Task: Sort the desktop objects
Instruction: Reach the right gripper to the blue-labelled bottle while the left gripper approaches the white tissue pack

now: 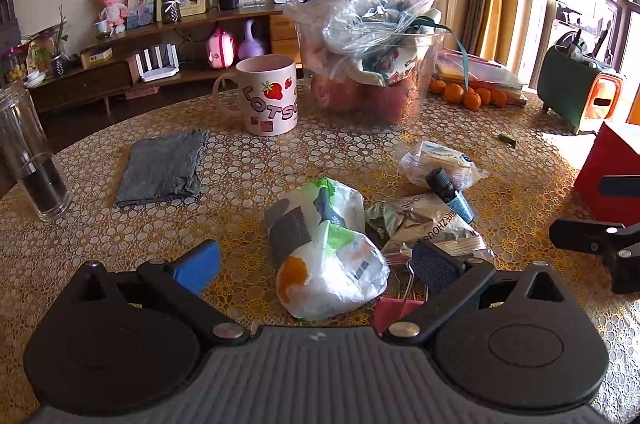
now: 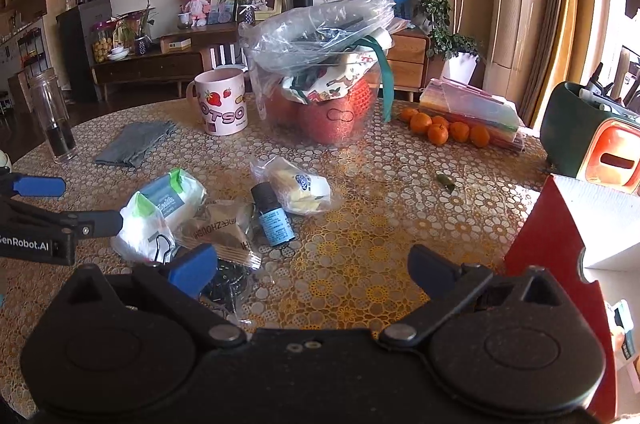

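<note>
A pile of small items lies mid-table. A white and green snack packet (image 1: 326, 252) (image 2: 160, 212) sits between the open fingers of my left gripper (image 1: 316, 264), not clamped. Beside it lie a silver foil sachet (image 1: 420, 220) (image 2: 220, 228), a small dark bottle with a blue label (image 1: 452, 193) (image 2: 272, 216), a clear wrapped snack (image 1: 436, 159) (image 2: 296, 187) and a red binder clip (image 1: 394, 306). My right gripper (image 2: 312, 270) is open and empty above bare tablecloth, right of the pile. The left gripper shows at the right wrist view's left edge (image 2: 60, 216).
A pink strawberry mug (image 1: 268, 95), a clear tub of apples and bags (image 1: 372, 63), a grey cloth (image 1: 162, 167), a glass tumbler (image 1: 30, 159), tangerines (image 2: 444, 129), a red and white box (image 2: 576, 224) and a green holder (image 2: 592, 139) stand around the table.
</note>
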`<state>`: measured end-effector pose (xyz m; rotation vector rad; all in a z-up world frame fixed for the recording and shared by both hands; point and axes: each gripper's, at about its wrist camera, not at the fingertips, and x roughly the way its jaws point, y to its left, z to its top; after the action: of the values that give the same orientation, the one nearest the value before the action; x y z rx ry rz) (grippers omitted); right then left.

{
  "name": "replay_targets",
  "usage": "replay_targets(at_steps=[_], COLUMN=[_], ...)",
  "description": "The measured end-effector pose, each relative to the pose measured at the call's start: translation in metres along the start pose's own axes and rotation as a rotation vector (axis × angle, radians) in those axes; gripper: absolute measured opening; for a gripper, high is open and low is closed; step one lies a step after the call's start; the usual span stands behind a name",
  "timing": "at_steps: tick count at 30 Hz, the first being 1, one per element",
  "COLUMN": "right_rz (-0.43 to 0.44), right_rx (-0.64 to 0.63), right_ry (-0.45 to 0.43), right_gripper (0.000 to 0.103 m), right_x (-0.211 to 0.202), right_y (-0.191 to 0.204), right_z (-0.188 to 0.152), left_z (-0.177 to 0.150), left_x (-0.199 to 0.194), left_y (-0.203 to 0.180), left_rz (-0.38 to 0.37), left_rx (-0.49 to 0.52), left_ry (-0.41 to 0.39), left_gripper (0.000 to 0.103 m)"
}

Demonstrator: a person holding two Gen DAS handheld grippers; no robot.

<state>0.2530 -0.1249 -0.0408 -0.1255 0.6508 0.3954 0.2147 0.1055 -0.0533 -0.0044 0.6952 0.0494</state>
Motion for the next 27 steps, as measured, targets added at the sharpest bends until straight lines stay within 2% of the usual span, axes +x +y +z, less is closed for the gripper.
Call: replay_targets(at_steps=[7,10,21,27], right_rz=[0.006,0.018,0.04,0.054], right_rx=[0.006,0.022,0.1,0.094], right_ry=[0.015,0.025,0.088,0.121], right_gripper=[0.1,0.095,0.086,0.078], right_x=[0.029,0.044,0.092,0.111], right_y=[0.002,0.0,-0.006,-0.006], right_z=[0.007,0.012,0.017,0.014], left_z=[0.009,0.013,0.019,0.015], left_x=[0.029,0.042,0.08,0.092], left_y=[0.001,0.001,0.009,0.009], left_rz=[0.014,0.017,0.025,0.03], left_rx=[0.008,0.003,-0.04,-0.029], left_ry=[0.034,0.056,0.131,0.157], left_gripper=[0.102,0.102,0.102,0.102])
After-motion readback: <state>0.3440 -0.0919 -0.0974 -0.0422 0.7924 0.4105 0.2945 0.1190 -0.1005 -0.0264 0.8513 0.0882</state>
